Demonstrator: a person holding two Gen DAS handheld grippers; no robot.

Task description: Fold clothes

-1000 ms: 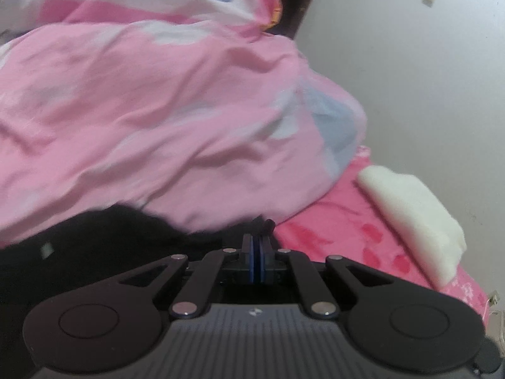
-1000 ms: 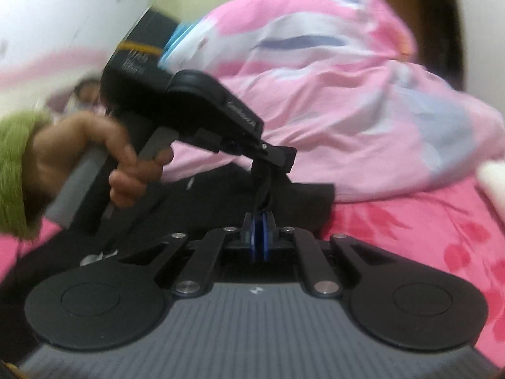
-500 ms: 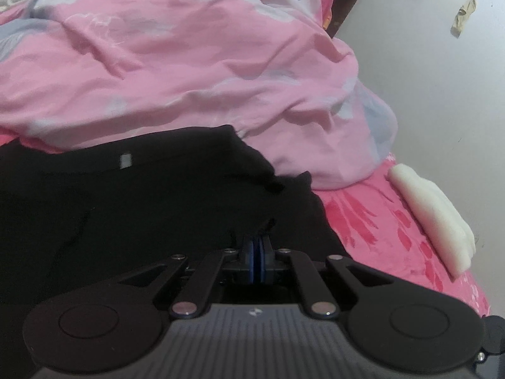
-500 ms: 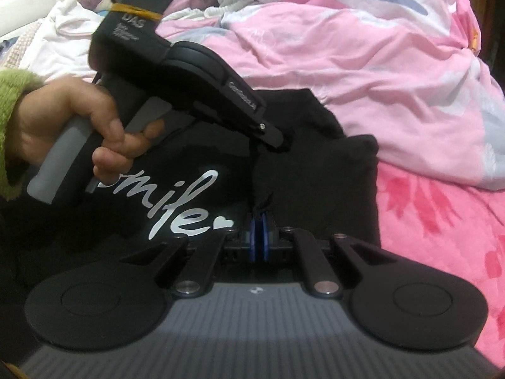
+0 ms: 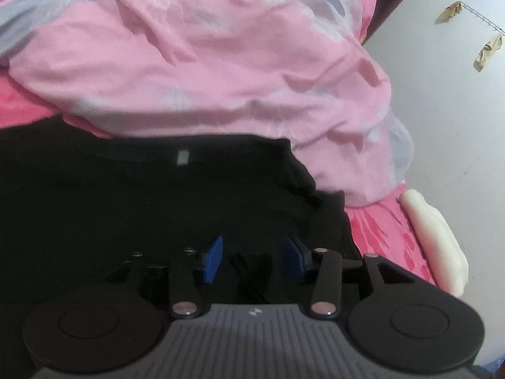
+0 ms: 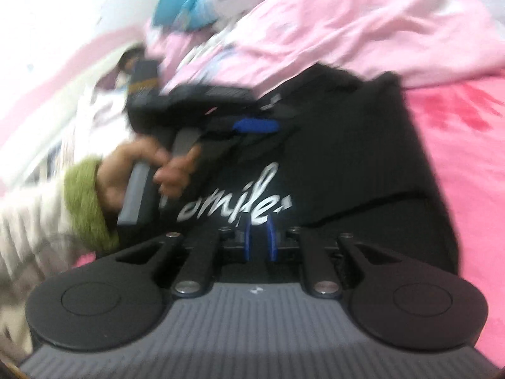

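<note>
Both grippers' jaws now opening — black shirt [image 5: 126, 208] lies released, flat

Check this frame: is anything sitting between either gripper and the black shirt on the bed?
Nothing visible. The left gripper, jaws opening, hangs directly over the black shirt with only dark cloth beneath its pads. The right gripper, jaws also opening, is right at the shirt's white lettering. The pink duvet lies behind the shirt.
</note>
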